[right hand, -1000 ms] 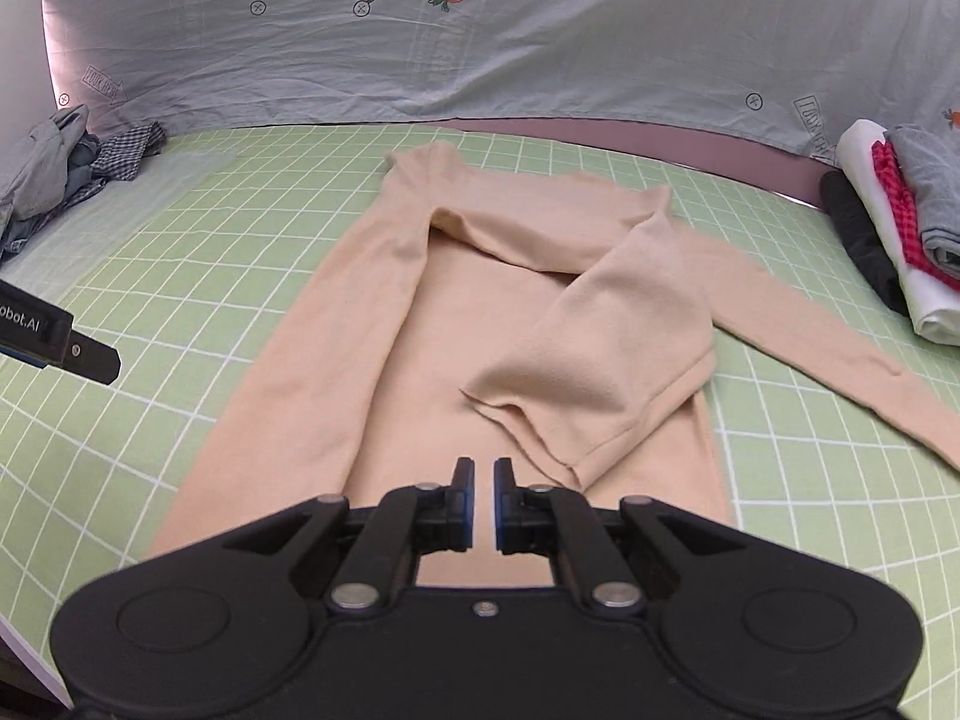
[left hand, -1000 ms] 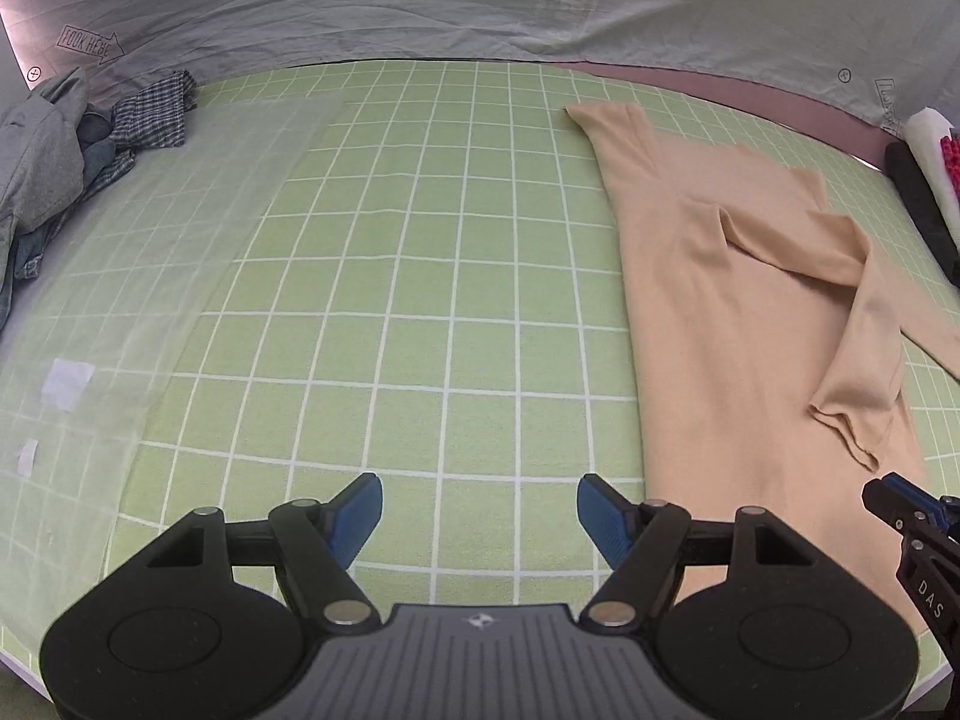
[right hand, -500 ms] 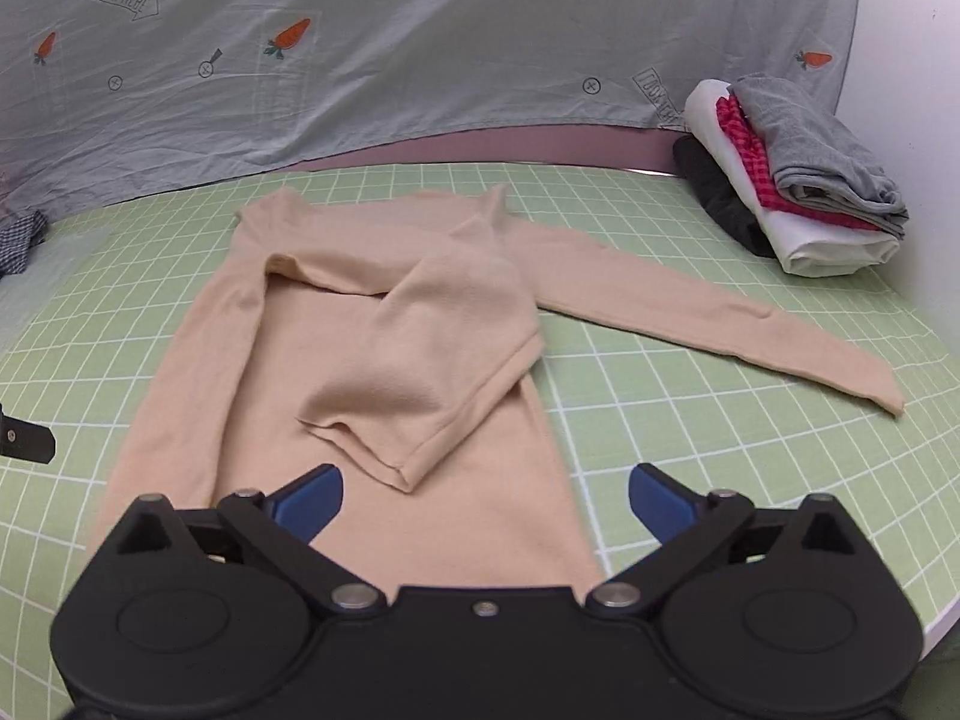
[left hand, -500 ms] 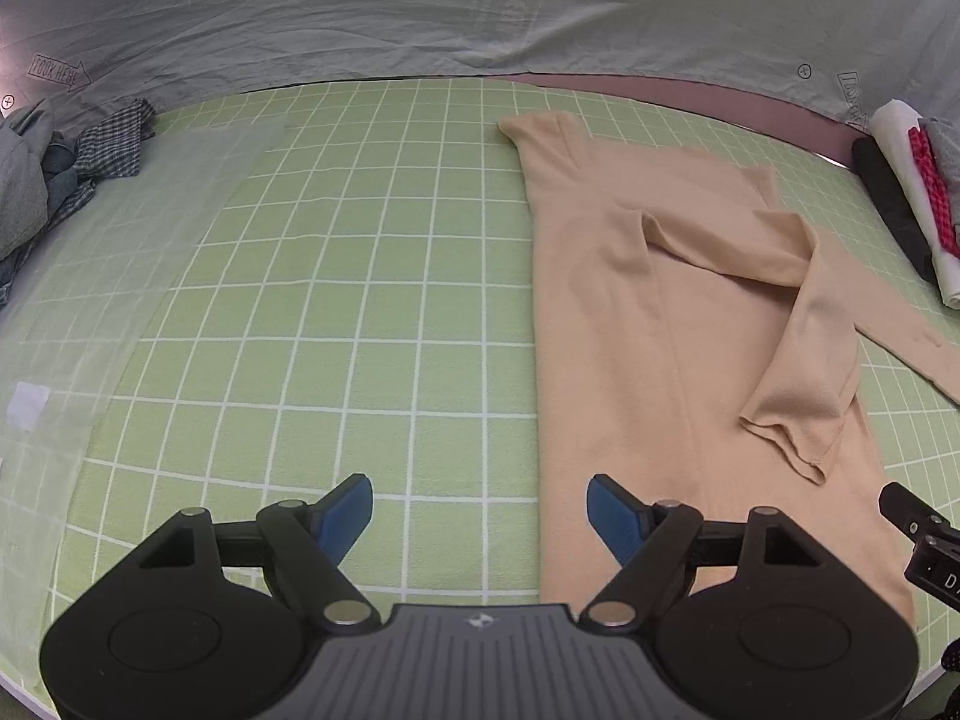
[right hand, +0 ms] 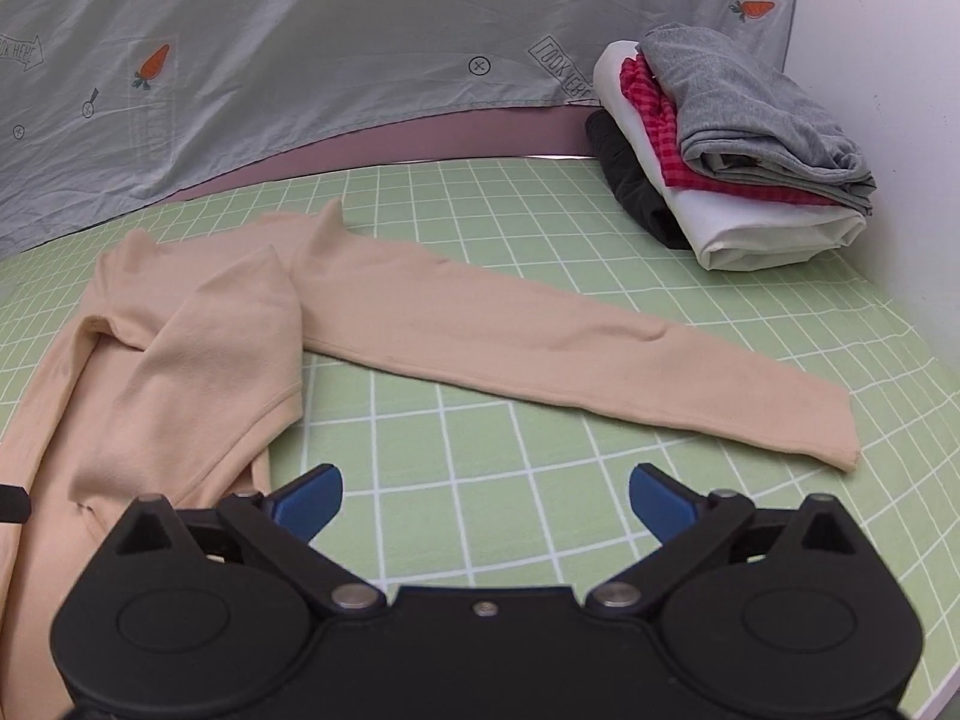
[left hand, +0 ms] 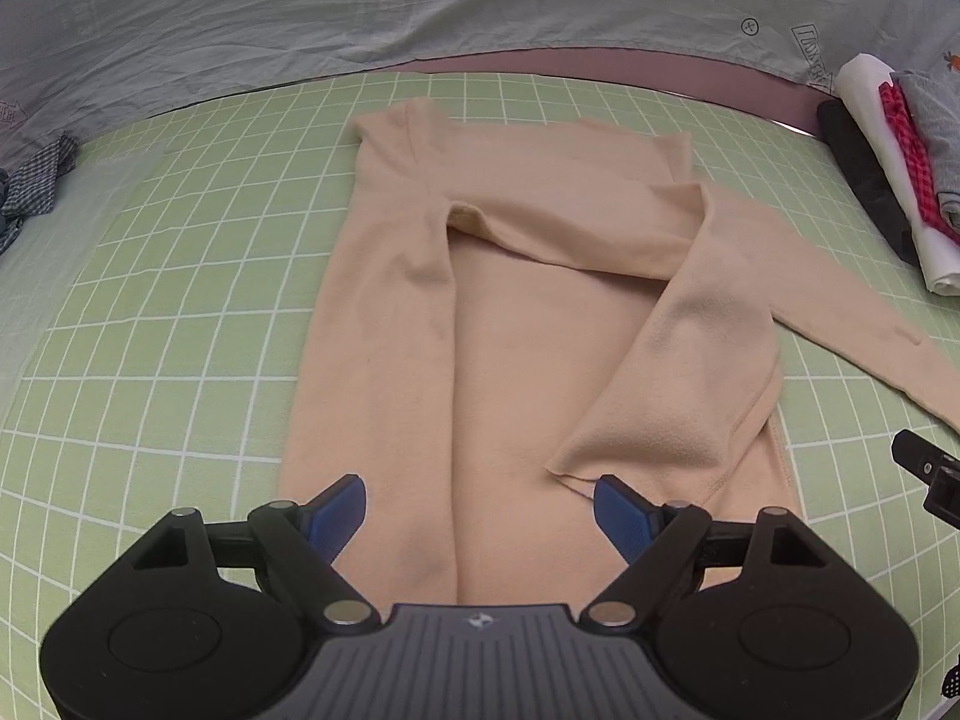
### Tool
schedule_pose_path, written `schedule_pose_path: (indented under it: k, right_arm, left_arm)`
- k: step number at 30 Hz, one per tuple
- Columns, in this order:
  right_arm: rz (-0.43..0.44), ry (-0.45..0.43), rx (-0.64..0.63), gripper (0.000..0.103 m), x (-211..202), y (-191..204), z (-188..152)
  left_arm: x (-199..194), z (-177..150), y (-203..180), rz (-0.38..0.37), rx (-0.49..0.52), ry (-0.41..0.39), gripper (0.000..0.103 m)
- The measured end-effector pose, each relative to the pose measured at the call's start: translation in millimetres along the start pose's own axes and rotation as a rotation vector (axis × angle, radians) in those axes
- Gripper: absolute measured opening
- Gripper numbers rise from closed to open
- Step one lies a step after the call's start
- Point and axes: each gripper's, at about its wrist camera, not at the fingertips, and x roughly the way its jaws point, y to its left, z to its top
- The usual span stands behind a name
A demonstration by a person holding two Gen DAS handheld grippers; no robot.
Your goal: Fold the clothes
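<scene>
A peach long-sleeved top (left hand: 510, 324) lies flat on the green grid mat (left hand: 180, 324). Its left sleeve (left hand: 678, 372) is folded across the body, cuff near the hem. The other sleeve (right hand: 576, 342) stretches out to the right over the mat. My left gripper (left hand: 480, 507) hovers open above the hem of the top, nothing between its blue pads. My right gripper (right hand: 483, 495) is open over bare mat, just in front of the outstretched sleeve, holding nothing. A tip of the right gripper shows at the right edge of the left wrist view.
A stack of folded clothes (right hand: 732, 156), grey, red check, white and black, sits at the back right by the wall. A heap of unfolded garments (left hand: 36, 192) lies at the far left. A grey printed sheet (right hand: 300, 48) hangs behind the mat.
My right gripper has opened, letting go of the folded sleeve, and swung right toward the outstretched sleeve. My left gripper has shifted right from bare mat to above the top's hem.
</scene>
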Motion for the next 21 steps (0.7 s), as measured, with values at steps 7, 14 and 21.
schedule_pose_path:
  k: [7,14,21]
  right_arm:
    - [-0.001,0.014,0.032,0.103,33,-30,19]
    - [-0.007,0.044,0.042,0.103,56,-37,26]
    - [-0.019,0.065,0.034,0.103,49,-35,17]
  left_arm:
    - [26,26,-29,-0.012,0.054,0.016,0.084]
    - [40,34,-40,-0.116,0.073,0.023,0.066]
    - [28,20,-27,-0.221,-0.006,0.021,0.003]
